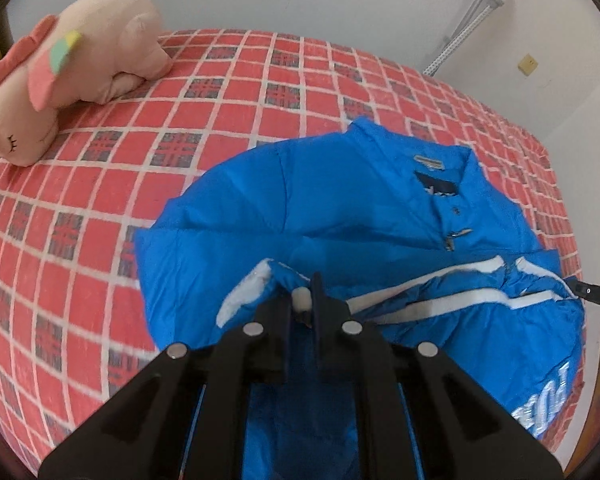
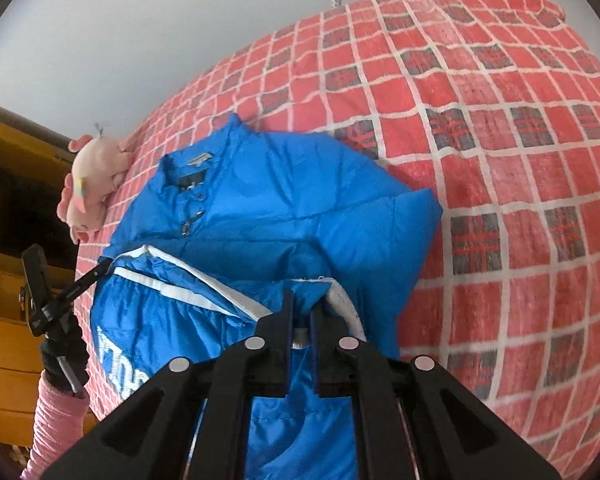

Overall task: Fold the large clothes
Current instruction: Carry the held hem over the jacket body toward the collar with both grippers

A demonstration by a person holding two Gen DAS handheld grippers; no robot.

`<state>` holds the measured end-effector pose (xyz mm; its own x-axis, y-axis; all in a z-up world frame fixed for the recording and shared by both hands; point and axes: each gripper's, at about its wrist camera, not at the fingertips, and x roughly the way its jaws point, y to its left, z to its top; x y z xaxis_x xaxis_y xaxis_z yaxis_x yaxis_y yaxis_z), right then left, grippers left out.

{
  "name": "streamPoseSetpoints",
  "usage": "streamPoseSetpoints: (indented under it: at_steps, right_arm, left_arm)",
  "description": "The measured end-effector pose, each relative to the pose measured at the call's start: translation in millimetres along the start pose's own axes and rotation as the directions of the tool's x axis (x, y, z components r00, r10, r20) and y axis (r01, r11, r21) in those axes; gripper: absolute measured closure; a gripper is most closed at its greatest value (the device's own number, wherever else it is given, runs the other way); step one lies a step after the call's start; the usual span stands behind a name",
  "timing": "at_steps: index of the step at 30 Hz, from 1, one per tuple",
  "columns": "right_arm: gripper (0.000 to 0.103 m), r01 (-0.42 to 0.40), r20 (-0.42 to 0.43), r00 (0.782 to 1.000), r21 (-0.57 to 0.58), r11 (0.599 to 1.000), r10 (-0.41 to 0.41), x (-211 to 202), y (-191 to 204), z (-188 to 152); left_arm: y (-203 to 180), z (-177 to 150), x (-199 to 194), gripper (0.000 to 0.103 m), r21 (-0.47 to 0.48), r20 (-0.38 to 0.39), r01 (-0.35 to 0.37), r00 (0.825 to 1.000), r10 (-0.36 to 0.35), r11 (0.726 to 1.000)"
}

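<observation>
One puffy blue jacket (image 1: 340, 208) of slick quilted nylon with white fleece trim lies on the red checked bedspread (image 1: 80, 208); left gripper (image 1: 306, 300) and right gripper (image 2: 302, 312) each pinch its hem; white lettering (cut off) unreadable; one pink plush toy (image 1: 72, 60) near the bed's edge.

Blue padded jacket (image 1: 340, 208), white-trimmed hem seemingly folded up, lies collar-far.

The right gripper (image 2: 301, 312) pinched a white-trimmed edge of the blue jacket (image 2: 284, 208); the jacket lay on the red checked bed (image 2: 500, 160); the left gripper (image 2: 104, 270) gripped its far corner; a pink plush toy (image 2: 92, 176) rested beyond the collar.
</observation>
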<state>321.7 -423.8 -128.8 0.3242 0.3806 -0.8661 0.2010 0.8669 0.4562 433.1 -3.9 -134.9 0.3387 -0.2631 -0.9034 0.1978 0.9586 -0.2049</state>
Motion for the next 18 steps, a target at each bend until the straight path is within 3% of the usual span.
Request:
streamPoseSetpoints:
  at_steps: [7,11,12,13,14,15,18]
  right_arm:
    - [0.096,0.006,-0.014,1.0,0.022,1.0,-0.005,14,-7,3]
    - [0.082,-0.012,-0.019,1.0,-0.011,1.0,0.012,0,1,-1]
    - [0.076,-0.023,-0.018,1.0,-0.021,1.0,0.022,-5,3,-3]
    - [0.053,-0.026,-0.01,1.0,-0.03,0.999,0.026,-12,4,-5]
    - [0.043,-0.026,0.005,1.0,-0.044,0.999,0.026,-19,7,-7]
    - [0.043,-0.015,0.019,1.0,-0.064,0.998,0.016,-25,9,-10]
    - [0.043,0.008,0.035,0.999,-0.1,0.995,-0.004,-38,12,-19]
  left_arm:
    - [1,5,17,0.093,-0.01,-0.021,-0.008,1.0,0.008,1.0]
    - [-1,7,3,0.089,0.001,-0.043,0.016,0.999,-0.016,1.0]
    - [-1,6,-5,0.084,0.005,-0.047,0.032,0.998,-0.032,0.999]
    - [0,5,-12,0.075,0.007,-0.043,0.05,0.998,-0.05,0.999]
    - [0,4,-19,0.067,0.011,-0.035,0.062,0.997,-0.062,0.998]
    - [0,0,-32,0.049,0.022,-0.014,0.071,0.997,-0.071,0.997]
    - [-1,-11,-58,0.045,0.067,0.026,0.072,0.997,-0.074,0.995]
